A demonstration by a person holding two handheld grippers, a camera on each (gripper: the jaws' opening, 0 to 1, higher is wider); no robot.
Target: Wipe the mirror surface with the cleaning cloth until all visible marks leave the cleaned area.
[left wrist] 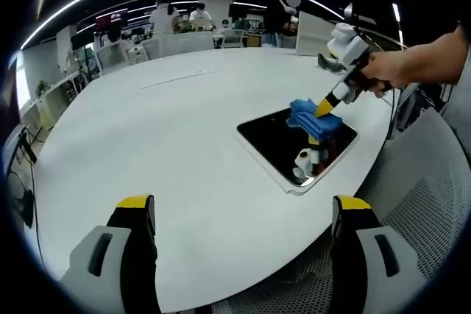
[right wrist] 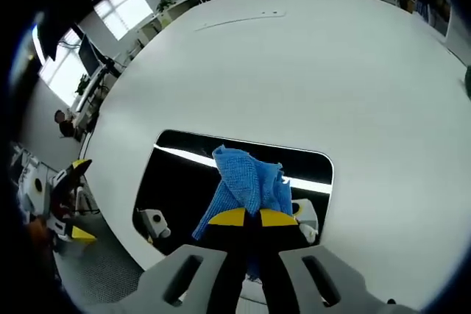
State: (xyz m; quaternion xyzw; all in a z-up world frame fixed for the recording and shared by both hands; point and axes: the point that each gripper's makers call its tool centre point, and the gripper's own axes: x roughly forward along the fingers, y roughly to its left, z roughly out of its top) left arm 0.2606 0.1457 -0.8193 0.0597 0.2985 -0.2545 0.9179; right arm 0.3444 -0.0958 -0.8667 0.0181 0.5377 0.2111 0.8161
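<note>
Because the cloth [right wrist: 246,185] has to be pressed flat against glass, the right gripper [right wrist: 246,218] has its jaws closed tight on a bunch of the blue fabric, leaving the loose part to hang forward and drag across the mirror [right wrist: 184,174]. From the left gripper view, that gripper [left wrist: 327,108] comes in from the right side, held in a person's hand [left wrist: 386,71], with the cloth [left wrist: 313,119] touching the far part of the mirror [left wrist: 276,145]. This mirror lies flat on the white table [left wrist: 162,145], near its right edge, which keeps it steady under the wiping pressure. Its dark face reflects ceiling lights and the tool itself, so I cannot tell which marks remain. Meanwhile the left gripper [left wrist: 243,215] hangs back at the near edge of the table with its jaws wide apart and nothing between them, probably kept clear so the mirror and cloth stay in sight.
</note>
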